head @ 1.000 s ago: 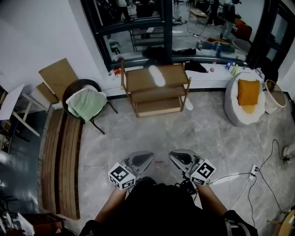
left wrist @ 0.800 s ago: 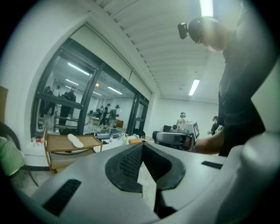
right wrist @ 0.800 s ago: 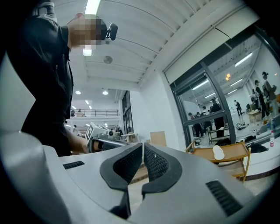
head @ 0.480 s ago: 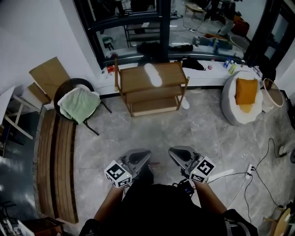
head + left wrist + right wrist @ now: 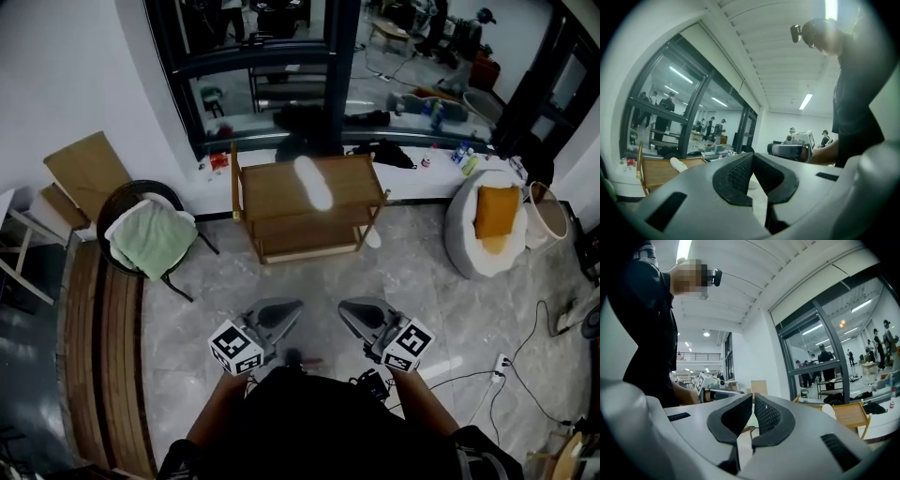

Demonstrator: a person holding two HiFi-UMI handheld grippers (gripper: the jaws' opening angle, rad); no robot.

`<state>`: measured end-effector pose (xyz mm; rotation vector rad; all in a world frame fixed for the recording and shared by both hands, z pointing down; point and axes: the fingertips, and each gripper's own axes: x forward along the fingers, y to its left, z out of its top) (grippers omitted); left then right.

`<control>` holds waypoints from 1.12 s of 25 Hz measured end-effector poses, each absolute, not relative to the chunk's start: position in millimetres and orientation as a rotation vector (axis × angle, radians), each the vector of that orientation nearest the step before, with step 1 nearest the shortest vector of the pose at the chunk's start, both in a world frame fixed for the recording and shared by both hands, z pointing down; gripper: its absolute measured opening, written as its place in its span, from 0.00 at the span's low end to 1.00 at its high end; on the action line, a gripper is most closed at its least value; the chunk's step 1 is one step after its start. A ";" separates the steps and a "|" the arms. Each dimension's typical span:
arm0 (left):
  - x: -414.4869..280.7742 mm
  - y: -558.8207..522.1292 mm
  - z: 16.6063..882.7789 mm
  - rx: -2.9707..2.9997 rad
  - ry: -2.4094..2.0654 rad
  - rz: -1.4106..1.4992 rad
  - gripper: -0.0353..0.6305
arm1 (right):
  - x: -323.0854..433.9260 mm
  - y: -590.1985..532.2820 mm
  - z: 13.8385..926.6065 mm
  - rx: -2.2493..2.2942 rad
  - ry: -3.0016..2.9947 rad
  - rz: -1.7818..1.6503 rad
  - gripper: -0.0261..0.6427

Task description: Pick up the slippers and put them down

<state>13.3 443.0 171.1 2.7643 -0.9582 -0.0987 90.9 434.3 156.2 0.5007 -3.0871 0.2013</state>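
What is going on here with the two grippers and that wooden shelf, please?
A person holds the left gripper and the right gripper out level, facing a wooden shelf. Both have their fingers closed with nothing between them. One white slipper lies on the shelf's top; a white object on the floor at the shelf's foot may be the other. Nothing has been picked up yet.

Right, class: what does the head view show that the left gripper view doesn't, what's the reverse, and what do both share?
Head view only: the orange cushion and floor cables. Left gripper view only: ceiling strip lights and the ribbed pads of the left tongs, closed together. Both: the wooden shelf, the white slipper on its top, and the right tongs.
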 end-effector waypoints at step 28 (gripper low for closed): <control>-55.9 229.8 190.0 2.724 -0.903 -0.129 0.07 | 31.8 206.6 175.4 0.593 -3.075 0.304 0.08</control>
